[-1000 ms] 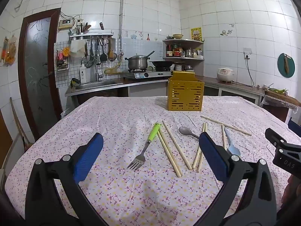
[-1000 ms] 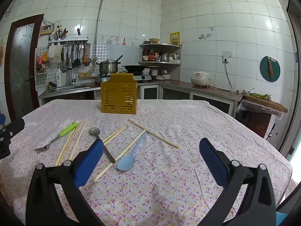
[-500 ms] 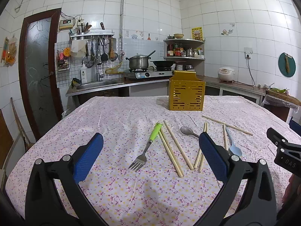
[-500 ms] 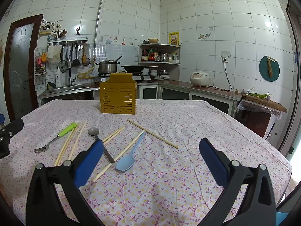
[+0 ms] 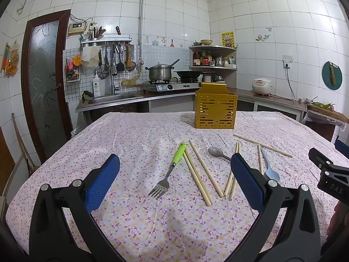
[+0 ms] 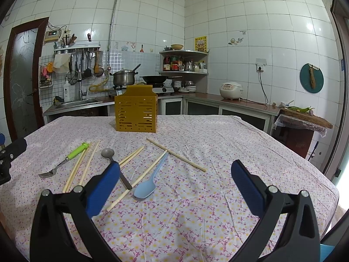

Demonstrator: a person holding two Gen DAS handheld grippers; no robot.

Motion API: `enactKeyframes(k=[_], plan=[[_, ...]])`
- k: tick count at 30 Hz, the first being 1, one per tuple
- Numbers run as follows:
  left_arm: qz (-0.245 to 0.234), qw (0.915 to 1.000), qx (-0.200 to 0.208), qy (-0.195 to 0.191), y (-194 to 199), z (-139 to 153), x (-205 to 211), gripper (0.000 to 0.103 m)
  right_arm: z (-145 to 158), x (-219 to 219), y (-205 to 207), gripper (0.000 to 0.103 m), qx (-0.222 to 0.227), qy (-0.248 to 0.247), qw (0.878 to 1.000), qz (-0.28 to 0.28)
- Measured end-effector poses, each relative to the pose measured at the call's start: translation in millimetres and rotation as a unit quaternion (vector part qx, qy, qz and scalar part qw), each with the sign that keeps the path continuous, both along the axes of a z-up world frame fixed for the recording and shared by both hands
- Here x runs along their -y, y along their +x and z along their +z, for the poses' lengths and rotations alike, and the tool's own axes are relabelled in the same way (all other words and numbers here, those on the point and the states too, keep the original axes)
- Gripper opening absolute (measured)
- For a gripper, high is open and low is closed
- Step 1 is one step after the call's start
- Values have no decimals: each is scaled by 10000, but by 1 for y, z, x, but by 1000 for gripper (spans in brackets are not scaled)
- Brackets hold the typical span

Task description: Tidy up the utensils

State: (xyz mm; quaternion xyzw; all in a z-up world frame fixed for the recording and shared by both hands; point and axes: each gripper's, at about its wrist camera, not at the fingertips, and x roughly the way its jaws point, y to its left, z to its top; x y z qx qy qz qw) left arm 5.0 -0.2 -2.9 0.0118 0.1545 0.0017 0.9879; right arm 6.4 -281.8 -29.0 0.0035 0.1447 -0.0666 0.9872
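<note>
We hold both tongs above the flowered tablecloth [image 5: 135,135] with nothing gripped. The left gripper [image 5: 174,182] has its jaws spread wide and empty, and the right gripper [image 6: 174,182] is spread just as wide, also empty.

Ahead of the left tongs, between its fingers, lies the green-handled fork [image 5: 169,172], tines toward us. Just right of it run two pairs of chopsticks [image 5: 197,173], and the grey spoon [image 5: 216,152] sits beyond the right finger. From the right tongs, the blue spoon [image 6: 150,180] lies ahead and left of centre, crossing close to one long chopstick [image 6: 139,178]; another single chopstick [image 6: 176,154] lies further out. The yellow utensil holder [image 6: 136,114] stands upright well beyond everything, at the far middle of the table, and looks empty from here.

The risks, as we judge them, come from crowding. The chopsticks are thin, round and nearly touching, so closing on one may roll or scatter its neighbours, or catch two at once. The fork lies flat on soft cloth, so the fingers may pinch fabric and drag the whole layout. A long piece gripped off-centre could swing and knock the holder over.
</note>
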Motion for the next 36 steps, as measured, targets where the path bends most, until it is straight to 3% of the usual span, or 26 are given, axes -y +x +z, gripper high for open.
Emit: enactKeyframes(k=[36], plan=[[-34,10000,-49,-48,3,0,1,98,0,2,2,99,-29,29,10000,0]])
